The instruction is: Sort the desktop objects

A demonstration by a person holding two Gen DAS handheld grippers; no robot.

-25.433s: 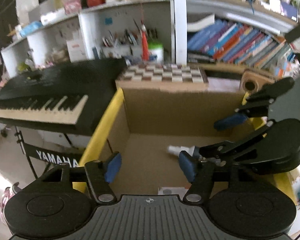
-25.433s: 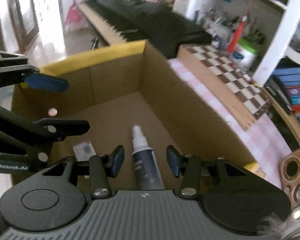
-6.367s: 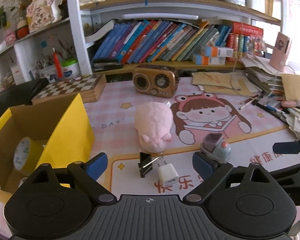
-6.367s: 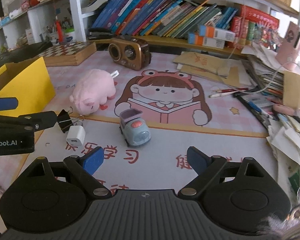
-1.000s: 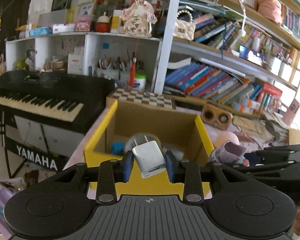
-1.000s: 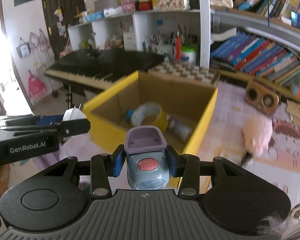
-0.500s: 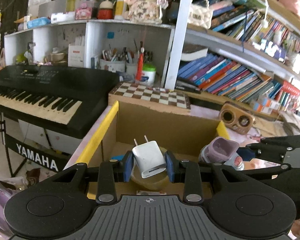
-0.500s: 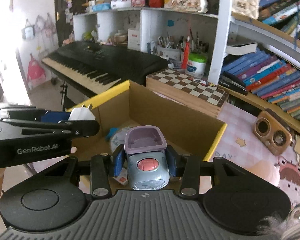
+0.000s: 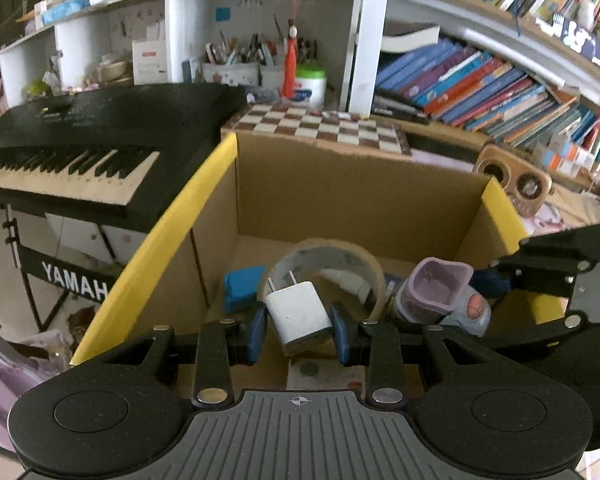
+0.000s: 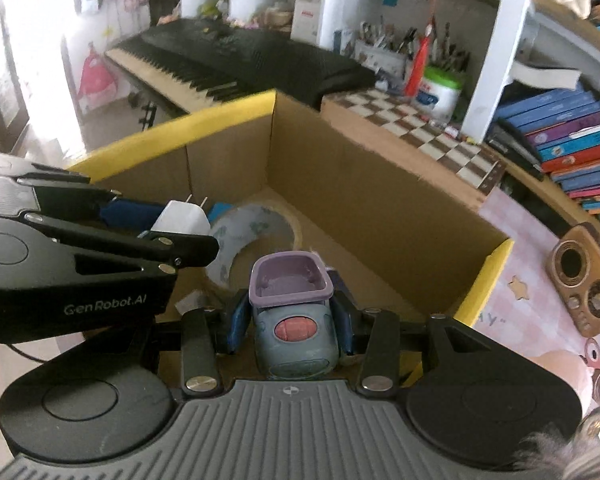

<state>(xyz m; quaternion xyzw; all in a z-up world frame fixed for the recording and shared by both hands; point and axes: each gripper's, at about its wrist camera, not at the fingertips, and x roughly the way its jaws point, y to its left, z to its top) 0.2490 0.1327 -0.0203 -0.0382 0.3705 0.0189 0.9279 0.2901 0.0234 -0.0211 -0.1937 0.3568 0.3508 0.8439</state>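
Releasing together risks collision: the left gripper (image 9: 299, 334) clamps the charger (image 9: 298, 317), the right gripper (image 10: 290, 326) clamps the toy car (image 10: 291, 322), close side by side over the box (image 9: 352, 184). The car may strike the tape roll (image 9: 324, 258) below. Yellow rims stand at 9 and 3 o'clock; open floor lies toward 12.

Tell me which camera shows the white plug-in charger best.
The left wrist view: the white plug-in charger sits centred in the left claw, face and both prongs visible, over the yellow-edged cardboard box. The right wrist view shows only its corner and prongs behind that claw's black arm.
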